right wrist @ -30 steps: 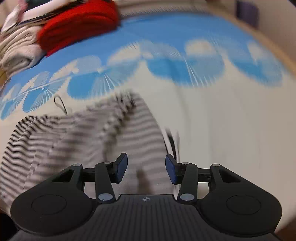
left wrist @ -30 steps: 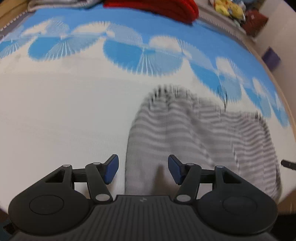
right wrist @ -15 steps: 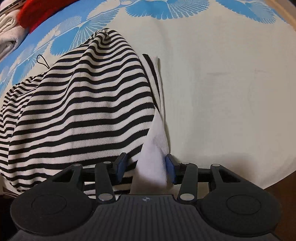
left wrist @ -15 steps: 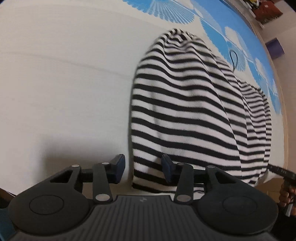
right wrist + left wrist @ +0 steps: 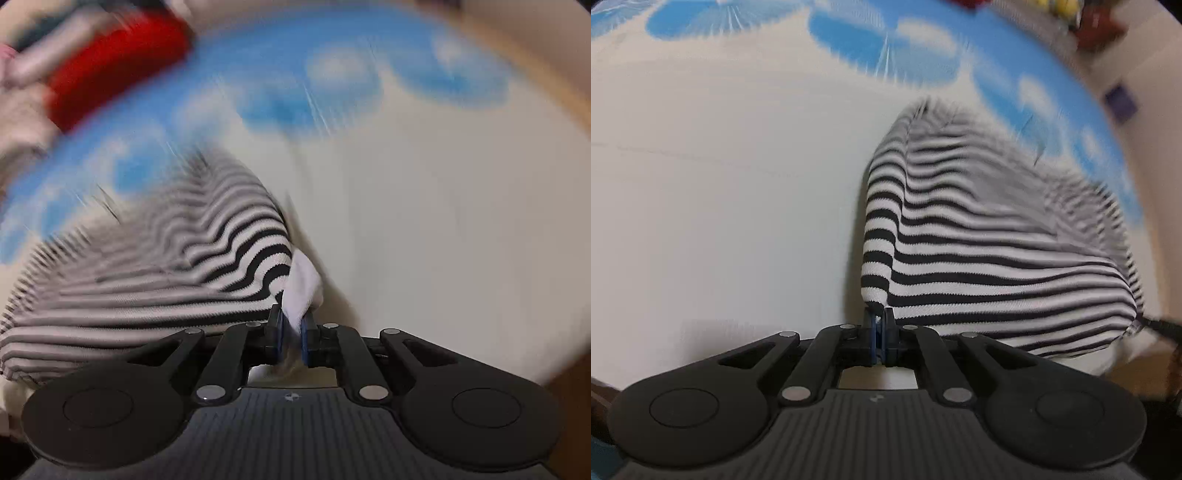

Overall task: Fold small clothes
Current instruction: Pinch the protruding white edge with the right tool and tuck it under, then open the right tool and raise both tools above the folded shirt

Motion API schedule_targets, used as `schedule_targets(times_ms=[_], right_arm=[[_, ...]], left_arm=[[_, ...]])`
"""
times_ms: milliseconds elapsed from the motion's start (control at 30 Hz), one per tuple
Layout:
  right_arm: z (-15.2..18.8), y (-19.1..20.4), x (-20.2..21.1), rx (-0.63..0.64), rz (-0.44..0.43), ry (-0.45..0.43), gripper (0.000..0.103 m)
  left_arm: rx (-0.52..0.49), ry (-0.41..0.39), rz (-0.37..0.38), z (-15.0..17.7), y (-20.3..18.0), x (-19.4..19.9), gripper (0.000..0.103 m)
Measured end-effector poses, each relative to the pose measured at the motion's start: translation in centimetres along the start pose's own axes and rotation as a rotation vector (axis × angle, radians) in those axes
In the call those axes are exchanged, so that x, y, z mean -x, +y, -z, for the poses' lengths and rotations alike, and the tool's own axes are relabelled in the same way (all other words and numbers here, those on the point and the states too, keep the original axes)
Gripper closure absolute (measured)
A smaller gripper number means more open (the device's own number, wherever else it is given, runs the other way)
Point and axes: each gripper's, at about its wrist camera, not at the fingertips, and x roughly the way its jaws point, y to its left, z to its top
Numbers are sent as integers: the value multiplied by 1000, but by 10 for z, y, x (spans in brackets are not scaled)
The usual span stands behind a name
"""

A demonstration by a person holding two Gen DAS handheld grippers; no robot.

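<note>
A small black-and-white striped garment [image 5: 979,251] lies bunched on the cloth-covered table. My left gripper [image 5: 879,325] is shut on its near left corner, and the fabric rises in a fold from the pinch. In the right wrist view the same striped garment [image 5: 166,266] spreads to the left. My right gripper [image 5: 291,332] is closing its jaws, and the garment's white inner edge [image 5: 303,284] is squeezed between the blue pads. Both views are blurred by motion.
The table cloth [image 5: 720,184] is cream with a blue fan pattern along the far side. A red garment [image 5: 110,74] and a pile of pale clothes [image 5: 22,122] lie at the far left. The wooden table edge [image 5: 569,384] shows at the near right.
Both grippers went from open to pinched on the garment's near corners. The left one slid to the left corner. The striped fabric now lifts at both pinches.
</note>
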Motion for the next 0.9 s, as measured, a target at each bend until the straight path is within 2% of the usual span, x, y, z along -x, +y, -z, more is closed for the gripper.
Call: schedule_targets(times_ms=[33, 100, 267, 367, 400, 467, 500, 533, 600, 667, 733, 900], right_arm=[[3, -3, -11, -2, 24, 60, 97], [4, -5, -23, 8, 64, 103, 97], [5, -4, -22, 20, 95, 98, 98], [5, -6, -26, 41, 111, 110, 98], [4, -5, -26, 45, 117, 110, 98], [-2, -2, -34, 39, 116, 106, 97], [-6, 1, -33, 32, 114, 85, 97], [-10, 2, -24, 23, 124, 25, 97], [-15, 5, -1, 15, 138, -127, 95], [-18, 8, 14, 7, 53, -211, 93], [-19, 16, 14, 45, -19, -222, 93], [-10, 50, -20, 226, 6, -105, 93]], left_arm=[[-18, 29, -30, 2, -3, -6, 100], [-28, 55, -56, 4, -7, -12, 100], [-33, 86, -113, 0, -12, -19, 99], [-76, 90, -148, -1, -16, -21, 99], [-89, 88, -168, -2, -17, -22, 95], [-109, 56, -205, -1, -17, -18, 87], [-114, 18, -216, -3, -19, -12, 79], [-110, -30, -215, -5, -19, -4, 69], [-84, -132, -163, -10, -23, 11, 66], [-75, -193, -106, -14, -33, 19, 66], [-117, -221, -82, -20, -54, 15, 66], [-308, -244, -111, -25, -115, -7, 66]])
